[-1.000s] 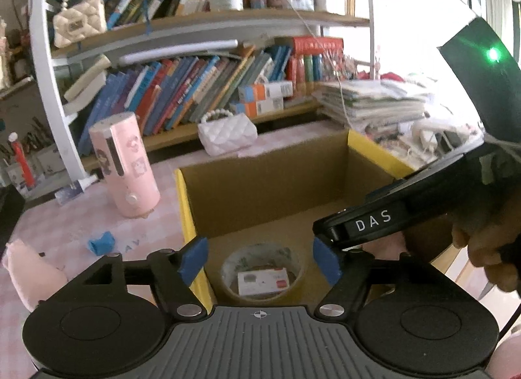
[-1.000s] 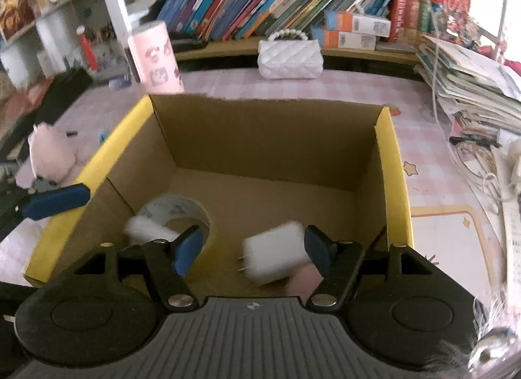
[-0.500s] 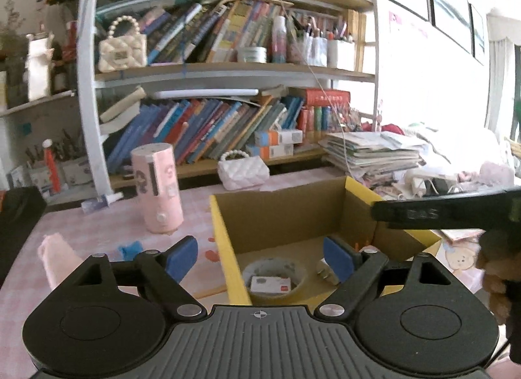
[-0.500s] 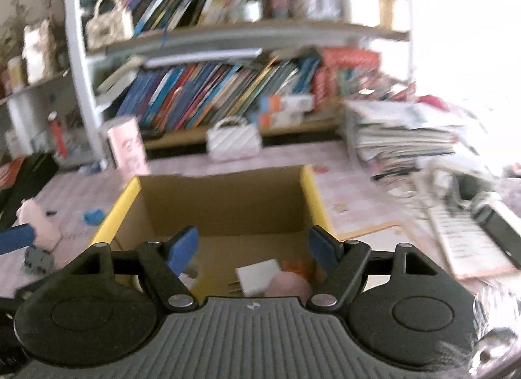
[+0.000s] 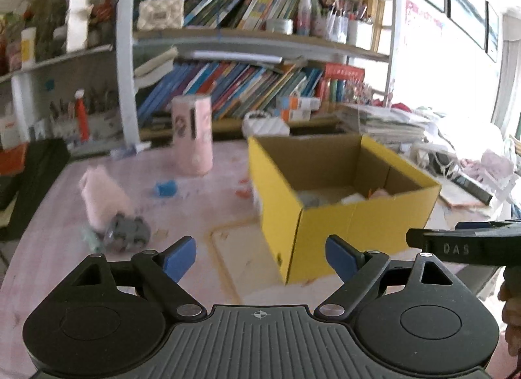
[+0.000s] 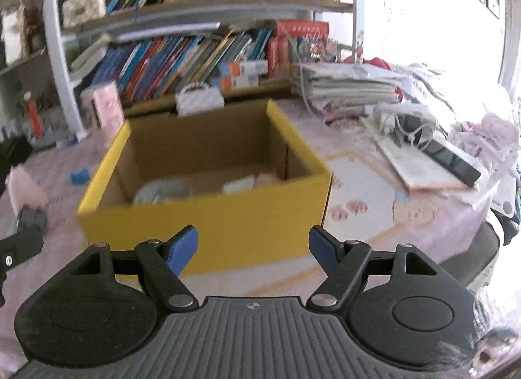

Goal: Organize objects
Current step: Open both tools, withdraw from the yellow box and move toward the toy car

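Note:
A yellow cardboard box (image 5: 329,226) (image 6: 208,216) stands open on the pink table. Inside lie a tape roll (image 6: 161,190), a white charger (image 6: 239,183) and something pink (image 6: 268,178). My left gripper (image 5: 260,258) is open and empty, in front of the box and to its left. My right gripper (image 6: 252,250) is open and empty, in front of the box; its finger shows in the left wrist view (image 5: 462,245). A pink plush (image 5: 101,196), a grey object (image 5: 127,232) and a small blue object (image 5: 165,188) lie on the table left of the box.
A pink cylinder (image 5: 192,134) and a white quilted purse (image 5: 265,125) stand behind the box, in front of a bookshelf (image 5: 247,86). A stack of papers (image 6: 351,86), cables and a black remote (image 6: 451,159) lie to the right. A black case (image 5: 35,183) sits at far left.
Both grippers have pulled back and up from over the box interior to in front of it. The white charger left the right gripper and lies in the box.

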The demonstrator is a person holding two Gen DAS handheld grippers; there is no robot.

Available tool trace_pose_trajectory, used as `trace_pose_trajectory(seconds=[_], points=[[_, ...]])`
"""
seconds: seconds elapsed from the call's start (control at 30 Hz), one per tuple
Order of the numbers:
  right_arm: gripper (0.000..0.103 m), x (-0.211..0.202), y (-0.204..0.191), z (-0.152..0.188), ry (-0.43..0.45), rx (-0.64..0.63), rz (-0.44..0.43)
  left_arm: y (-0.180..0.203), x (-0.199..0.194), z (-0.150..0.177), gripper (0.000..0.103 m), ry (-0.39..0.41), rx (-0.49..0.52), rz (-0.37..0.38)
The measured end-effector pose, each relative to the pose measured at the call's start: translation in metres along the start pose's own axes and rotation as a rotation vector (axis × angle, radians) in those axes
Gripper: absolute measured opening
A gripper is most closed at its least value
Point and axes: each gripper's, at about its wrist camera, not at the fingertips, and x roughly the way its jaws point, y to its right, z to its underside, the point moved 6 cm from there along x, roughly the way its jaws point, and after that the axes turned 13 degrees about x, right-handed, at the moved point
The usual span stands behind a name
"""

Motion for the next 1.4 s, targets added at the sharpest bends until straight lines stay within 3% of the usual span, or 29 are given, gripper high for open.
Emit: trace_pose_trajectory(seconds=[0.3,0.8,1.4], points=[[0.081,-0.028,-0.042,0.057,-0.073,-0.078,-0.039,-0.021,-0.026,0.044,0.091,-0.104,0.001,0.003],[0.086,-0.050,-0.090,0.104,-0.167,-0.132,-0.128,-0.048,-0.062,0.087,0.091,-0.187,-0.015,-0.034],[0.090,-0.066,-0.143,0.121,-0.203,-0.213,-0.239,-0.081,-0.097,0.100,0.092,-0.169,-0.057,-0.112]])
